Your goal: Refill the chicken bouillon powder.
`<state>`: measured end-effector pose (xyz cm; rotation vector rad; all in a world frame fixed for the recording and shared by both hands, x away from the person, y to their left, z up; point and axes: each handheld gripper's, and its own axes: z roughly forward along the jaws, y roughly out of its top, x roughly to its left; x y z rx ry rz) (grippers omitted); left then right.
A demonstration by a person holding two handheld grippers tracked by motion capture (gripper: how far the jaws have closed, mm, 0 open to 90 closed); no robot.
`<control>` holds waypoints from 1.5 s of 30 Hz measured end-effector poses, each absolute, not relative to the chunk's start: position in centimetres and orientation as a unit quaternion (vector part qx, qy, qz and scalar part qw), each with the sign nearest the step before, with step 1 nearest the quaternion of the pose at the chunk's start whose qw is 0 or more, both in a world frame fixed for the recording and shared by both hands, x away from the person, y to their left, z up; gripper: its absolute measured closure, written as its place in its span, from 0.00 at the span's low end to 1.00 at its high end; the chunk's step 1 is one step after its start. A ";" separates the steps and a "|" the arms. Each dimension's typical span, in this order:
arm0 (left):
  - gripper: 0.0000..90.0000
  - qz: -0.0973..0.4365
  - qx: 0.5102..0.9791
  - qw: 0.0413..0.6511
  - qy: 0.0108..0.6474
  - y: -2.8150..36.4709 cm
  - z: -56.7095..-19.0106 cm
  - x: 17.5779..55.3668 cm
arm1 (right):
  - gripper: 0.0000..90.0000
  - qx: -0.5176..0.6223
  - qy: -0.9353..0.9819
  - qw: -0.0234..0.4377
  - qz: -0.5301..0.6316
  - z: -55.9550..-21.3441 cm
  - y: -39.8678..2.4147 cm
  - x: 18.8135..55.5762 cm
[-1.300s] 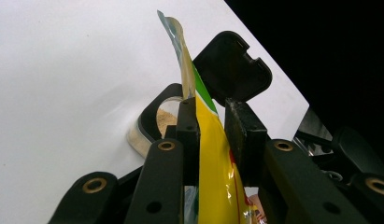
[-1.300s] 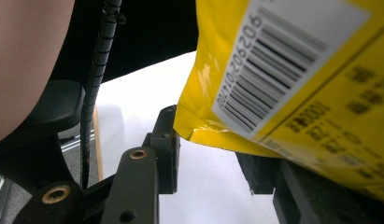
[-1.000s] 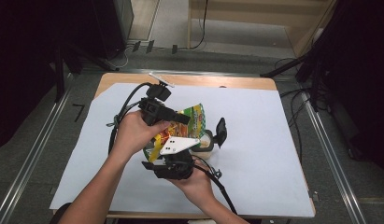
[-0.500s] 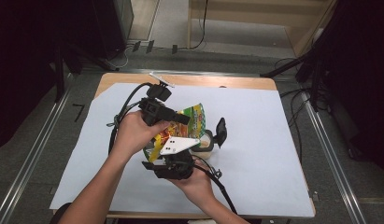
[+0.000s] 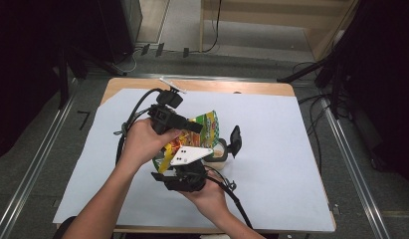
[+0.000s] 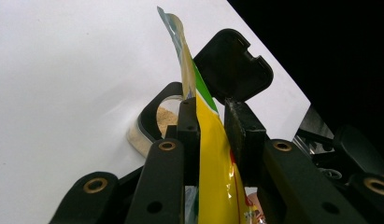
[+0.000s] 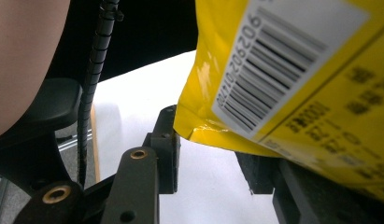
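A yellow and green pouch (image 5: pixel 206 123) is held tilted above the table, its mouth over a small clear jar (image 5: pixel 219 154) of tan powder whose black flip lid (image 5: pixel 235 139) stands open. My left gripper (image 5: pixel 192 127) is shut on the pouch's upper edge. In the left gripper view the jaws (image 6: pixel 210 112) pinch the yellow film (image 6: pixel 213 158), and the jar (image 6: pixel 154 126) and lid (image 6: pixel 231 60) lie beyond. My right gripper (image 5: pixel 177 164) sits under the pouch's lower end. Its jaws (image 7: pixel 213 140) close on the barcode corner (image 7: pixel 273 70).
White paper (image 5: pixel 286 164) covers the wooden table (image 5: pixel 192 85). Black cables trail from both grippers toward the near edge (image 5: pixel 237 204). Dark stands and metal rails (image 5: pixel 38 164) flank the table. The paper to the right of the jar is bare.
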<state>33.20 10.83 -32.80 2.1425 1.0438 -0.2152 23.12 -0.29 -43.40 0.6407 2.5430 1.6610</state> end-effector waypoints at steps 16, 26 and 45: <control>0.86 -0.082 0.834 0.364 0.405 10.8 -32.8 33.2 | 0.71 0.207 0.819 0.020 0.536 -43.5 -0.3 23.1; 0.86 -0.082 0.834 0.364 0.406 10.8 -32.8 33.1 | 0.71 0.205 0.819 0.020 0.535 -43.5 -0.3 23.1; 0.86 -0.078 0.833 0.370 0.403 10.9 -32.4 32.9 | 0.71 0.200 0.819 0.027 0.537 -43.2 -0.3 23.0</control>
